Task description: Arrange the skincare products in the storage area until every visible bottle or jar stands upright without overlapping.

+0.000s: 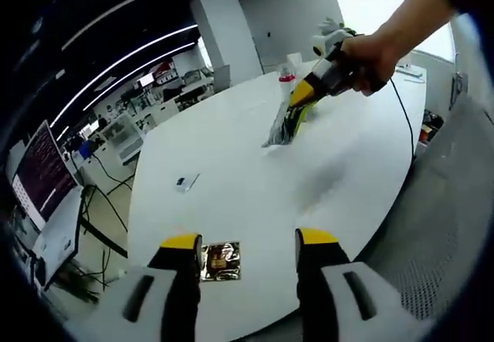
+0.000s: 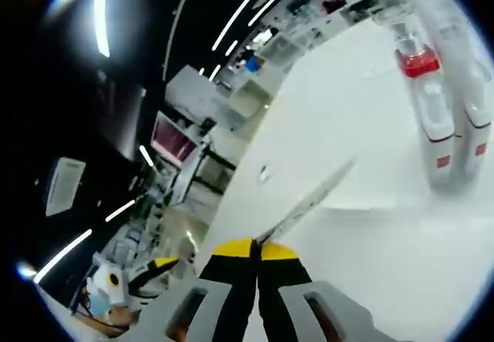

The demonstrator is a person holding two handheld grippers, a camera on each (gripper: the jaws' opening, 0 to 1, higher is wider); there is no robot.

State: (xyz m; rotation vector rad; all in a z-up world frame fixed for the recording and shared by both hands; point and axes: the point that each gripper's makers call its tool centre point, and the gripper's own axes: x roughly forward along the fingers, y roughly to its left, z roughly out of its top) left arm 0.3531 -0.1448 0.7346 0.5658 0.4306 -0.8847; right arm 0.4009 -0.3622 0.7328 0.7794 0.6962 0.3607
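Observation:
My left gripper (image 1: 241,240) hangs open low over the white table (image 1: 231,149), with a small brown and gold sachet (image 1: 221,260) lying on the table between its fingertips. Farther across the table, a hand holds my right gripper (image 1: 301,99), shut on a silvery sachet (image 1: 278,130) that hangs down to the tabletop. In the right gripper view the jaws (image 2: 253,248) are closed on that sachet (image 2: 309,199), seen edge-on. A clear bottle with a red band (image 2: 417,58) and two white tubes (image 2: 437,130) stand upright on the table (image 2: 347,110) beyond it.
A small flat item (image 1: 185,181) lies near the table's left edge. The red-banded bottle (image 1: 286,76) stands behind the right gripper. Desks, monitors (image 1: 40,174) and shelving lie past the table's left side. A grey chair back (image 1: 455,203) is on the right.

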